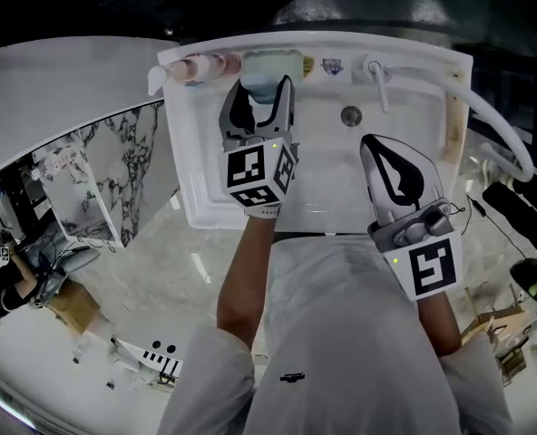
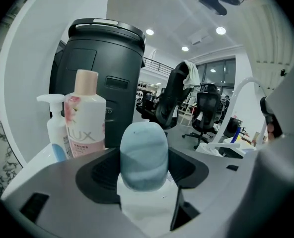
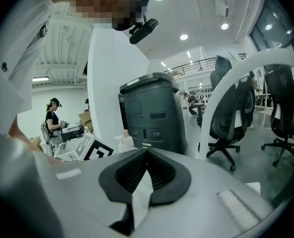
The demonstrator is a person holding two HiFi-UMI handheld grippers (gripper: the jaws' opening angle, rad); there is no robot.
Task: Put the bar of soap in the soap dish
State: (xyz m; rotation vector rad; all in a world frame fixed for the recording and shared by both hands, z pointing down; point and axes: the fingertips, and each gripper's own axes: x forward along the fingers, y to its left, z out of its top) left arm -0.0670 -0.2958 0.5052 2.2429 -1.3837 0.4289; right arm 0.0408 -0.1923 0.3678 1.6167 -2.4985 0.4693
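Note:
A pale blue oval bar of soap (image 2: 143,155) stands upright between the jaws of my left gripper (image 1: 261,92), which is shut on it. In the head view the soap (image 1: 258,82) hangs over the back rim of the white sink (image 1: 191,152), just in front of the pale green soap dish (image 1: 273,62). The dish looks empty. My right gripper (image 1: 388,163) hovers over the right side of the basin, shut with nothing in it; its black pads (image 3: 137,175) meet in the right gripper view.
A pink Lux bottle (image 2: 85,115) and a white pump bottle (image 2: 54,128) stand left of the dish on the sink's back ledge. The faucet (image 1: 375,72), drain (image 1: 351,114) and a white hose (image 1: 500,130) lie to the right. A black bin (image 2: 105,73) stands behind.

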